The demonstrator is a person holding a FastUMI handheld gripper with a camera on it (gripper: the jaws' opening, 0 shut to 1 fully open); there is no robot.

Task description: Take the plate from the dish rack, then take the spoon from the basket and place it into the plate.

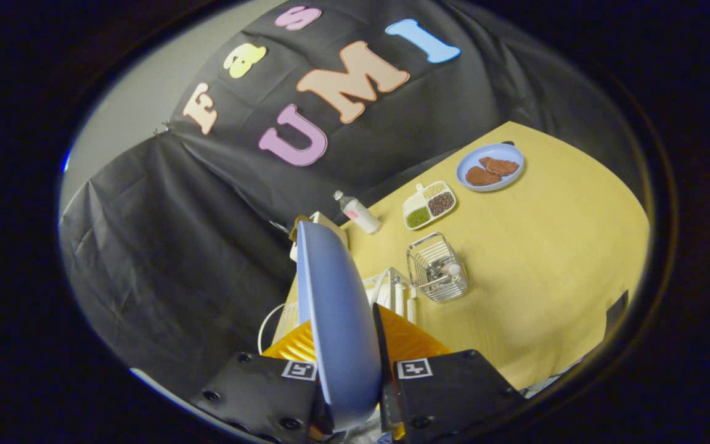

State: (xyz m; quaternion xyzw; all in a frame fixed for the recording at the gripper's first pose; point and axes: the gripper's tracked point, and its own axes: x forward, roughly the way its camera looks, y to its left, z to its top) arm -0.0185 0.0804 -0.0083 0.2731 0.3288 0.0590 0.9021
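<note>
While hand-held gripper (349, 394) clamps plate (336, 314) (yellow table (546, 277)).

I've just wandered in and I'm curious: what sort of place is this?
Probably a mock kitchen set up in a cloth-walled booth. A gripper holds a blue plate above a dish rack, beside a wire basket on a yellow table.

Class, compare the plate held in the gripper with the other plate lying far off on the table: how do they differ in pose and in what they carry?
The held plate stands on edge between the gripper fingers, above the dish rack; the far plate lies flat on the yellow table. The held plate is empty; the far plate carries brown food pieces. Both are bluish and round.
</note>
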